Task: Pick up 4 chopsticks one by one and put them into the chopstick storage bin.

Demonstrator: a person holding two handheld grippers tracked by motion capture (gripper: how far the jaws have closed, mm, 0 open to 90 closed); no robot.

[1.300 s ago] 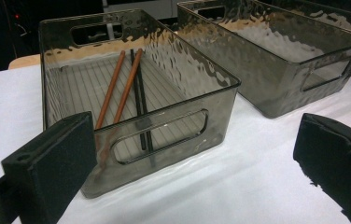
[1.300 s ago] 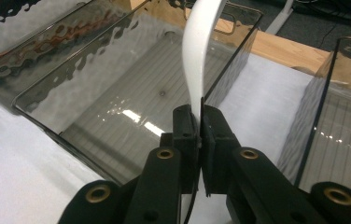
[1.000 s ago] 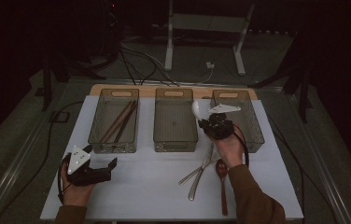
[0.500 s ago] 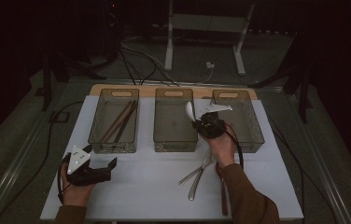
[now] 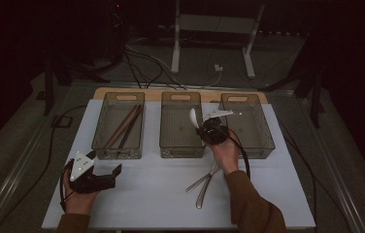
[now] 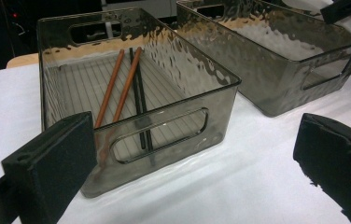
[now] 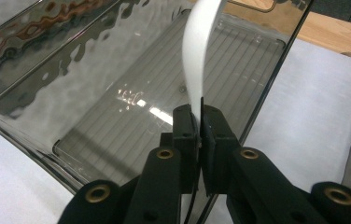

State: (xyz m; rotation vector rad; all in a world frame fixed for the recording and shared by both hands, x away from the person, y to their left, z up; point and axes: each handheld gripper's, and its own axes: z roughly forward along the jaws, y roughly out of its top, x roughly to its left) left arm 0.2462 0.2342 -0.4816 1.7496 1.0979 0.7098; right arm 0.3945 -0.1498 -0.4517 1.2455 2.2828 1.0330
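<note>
Left gripper (image 5: 104, 178) rests on the white mat, jaws apart with nothing between them, just in front of the left bin (image 6: 131, 100) holding chopsticks (image 6: 126, 86). Right gripper (image 7: 200, 122) is clamped on a white spoon (image 7: 197, 51), which sticks up from its tips over the middle bin (image 7: 131, 93)'s right edge.

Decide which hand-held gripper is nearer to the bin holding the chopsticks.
Left. The left hand-held gripper sits just in front of the chopstick bin; the right hand-held gripper is over the middle bin.

No readable text, label or number anywhere
</note>
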